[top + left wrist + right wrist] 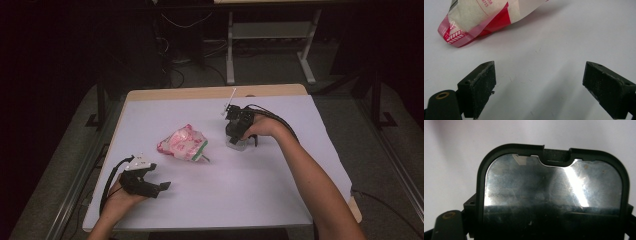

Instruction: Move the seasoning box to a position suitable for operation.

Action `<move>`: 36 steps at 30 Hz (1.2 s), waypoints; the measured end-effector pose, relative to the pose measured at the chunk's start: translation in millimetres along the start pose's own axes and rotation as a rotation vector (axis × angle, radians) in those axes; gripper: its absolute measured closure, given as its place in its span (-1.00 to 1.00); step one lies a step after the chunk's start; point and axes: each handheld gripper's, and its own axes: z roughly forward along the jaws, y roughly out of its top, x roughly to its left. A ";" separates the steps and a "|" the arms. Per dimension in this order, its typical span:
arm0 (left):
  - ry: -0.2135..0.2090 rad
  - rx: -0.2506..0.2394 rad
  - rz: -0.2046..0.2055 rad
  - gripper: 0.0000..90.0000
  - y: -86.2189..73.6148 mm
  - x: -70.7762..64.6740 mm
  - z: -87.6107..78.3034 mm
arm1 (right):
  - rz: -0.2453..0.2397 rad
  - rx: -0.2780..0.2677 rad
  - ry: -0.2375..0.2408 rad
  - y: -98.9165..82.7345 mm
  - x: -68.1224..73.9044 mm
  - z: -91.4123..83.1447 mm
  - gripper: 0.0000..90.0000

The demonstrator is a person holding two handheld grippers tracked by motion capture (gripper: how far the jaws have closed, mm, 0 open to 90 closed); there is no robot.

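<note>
Container: a small clear box (237, 143) with a dark rim sat on the white table (280, 190), right of centre, under the right gripper (240, 136).
Right gripper: it stood over the container, jaws flanking the rim; whether the pads pressed it could not be told.
Right gripper view: the container's dark rim (554, 151) and glossy inside (549, 185), close up, with a notch in the far edge.
High view: the container was small and partly hidden by the hand (262, 127); its long axis could not be told.
Left gripper: it rested near the table's front left corner (150, 186), jaws wide apart and empty.
Left gripper view: a red-and-white plastic bag (479, 17) lay beyond the pads (484, 90), its sealed end pointing left.
</note>
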 end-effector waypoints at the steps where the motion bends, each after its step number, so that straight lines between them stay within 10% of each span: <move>1: 0.000 -0.001 0.000 -0.76 -0.1 -0.1 0.1 | 0.000 0.005 -0.001 0.7 0.3 -0.1 -0.68; 36: -0.007 0.000 0.008 -0.76 0.0 -2.0 1.3 | -0.045 -0.017 0.023 -23.4 13.8 -29.7 -0.67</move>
